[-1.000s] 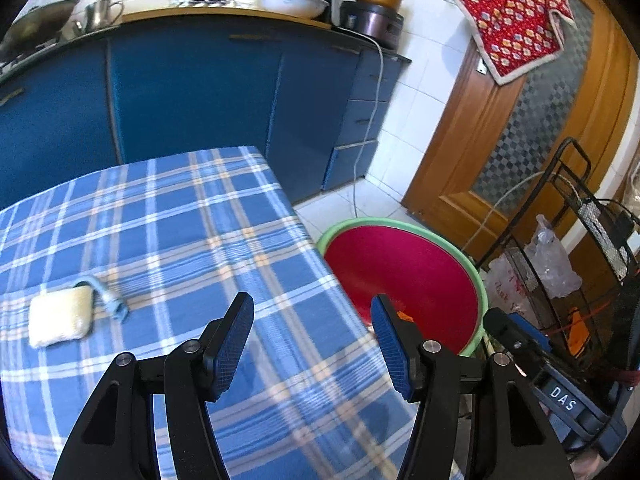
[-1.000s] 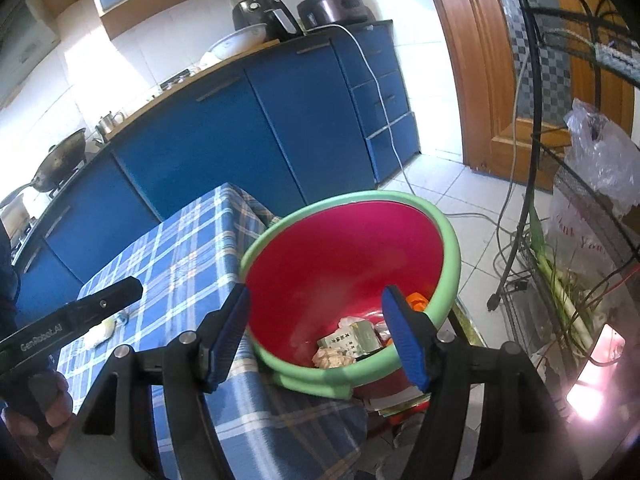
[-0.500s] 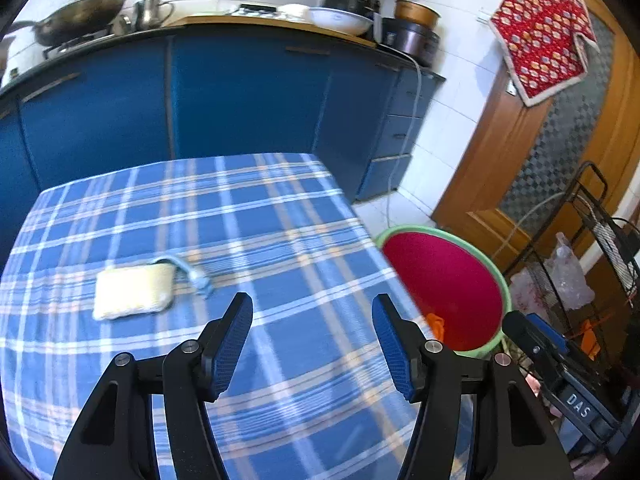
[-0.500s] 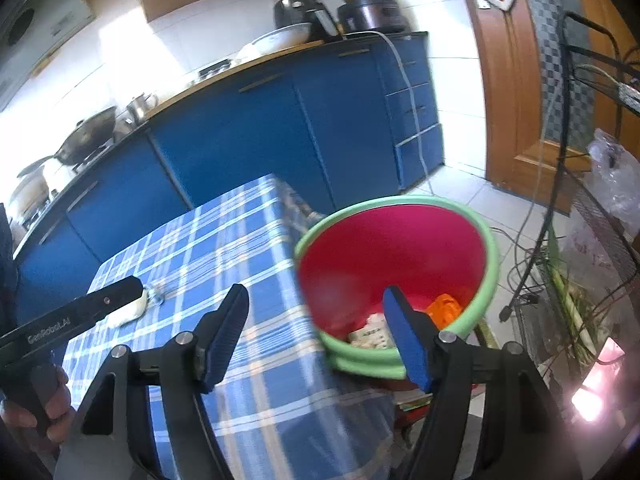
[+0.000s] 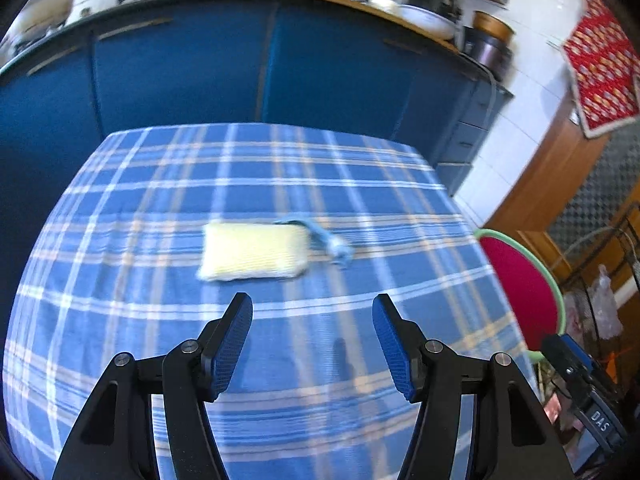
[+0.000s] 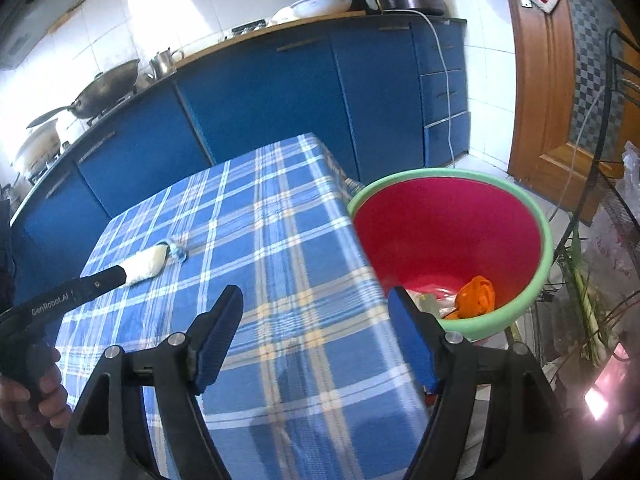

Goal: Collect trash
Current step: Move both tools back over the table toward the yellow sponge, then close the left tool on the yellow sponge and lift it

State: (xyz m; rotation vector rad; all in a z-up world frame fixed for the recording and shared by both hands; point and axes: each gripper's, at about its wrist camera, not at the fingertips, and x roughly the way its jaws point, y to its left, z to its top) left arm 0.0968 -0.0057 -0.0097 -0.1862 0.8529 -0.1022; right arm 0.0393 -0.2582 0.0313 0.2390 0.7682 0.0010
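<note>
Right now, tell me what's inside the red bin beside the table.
In the red bin: an orange wrapper and some pale packaging at the bottom. The right gripper's finger and the near rim cover the rest.

Blue plaid tablecloth (image 5: 160,208), pale yellow sponge (image 5: 252,252), red basin (image 6: 440,232) (green rim)

"GenRobot.AI" on left gripper (image 6: 68,294)
</note>
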